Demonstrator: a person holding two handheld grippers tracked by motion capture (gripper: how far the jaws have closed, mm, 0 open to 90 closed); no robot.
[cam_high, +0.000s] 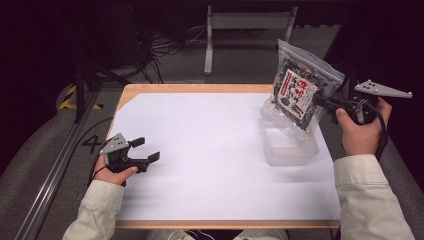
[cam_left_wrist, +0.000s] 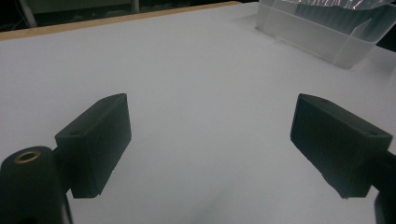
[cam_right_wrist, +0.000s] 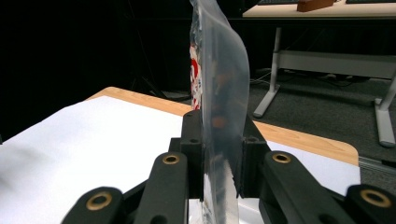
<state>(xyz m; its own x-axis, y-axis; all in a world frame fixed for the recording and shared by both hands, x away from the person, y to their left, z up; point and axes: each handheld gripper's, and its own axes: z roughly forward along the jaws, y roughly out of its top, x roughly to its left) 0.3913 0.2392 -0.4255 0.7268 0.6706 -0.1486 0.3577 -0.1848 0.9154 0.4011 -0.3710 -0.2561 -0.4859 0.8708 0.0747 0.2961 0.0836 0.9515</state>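
A clear snack bag (cam_high: 300, 87) with a red and white label hangs upright above the right side of the table, held in the air over a clear plastic box (cam_high: 289, 141). My right gripper (cam_high: 320, 102) is shut on the bag's edge; in the right gripper view the bag (cam_right_wrist: 219, 88) stands edge-on, pinched between the two black pads (cam_right_wrist: 194, 154). My left gripper (cam_high: 147, 149) rests at the table's left side, open, with nothing between its jaws. In the left gripper view the left gripper (cam_left_wrist: 210, 144) faces bare white paper, with the box (cam_left_wrist: 327, 32) far off.
A white sheet (cam_high: 210, 160) covers the wooden table (cam_high: 200, 88). Beyond the far edge stand a grey table leg frame (cam_high: 207, 45) and loose cables on the floor. A metal rail (cam_high: 55, 170) runs along the left.
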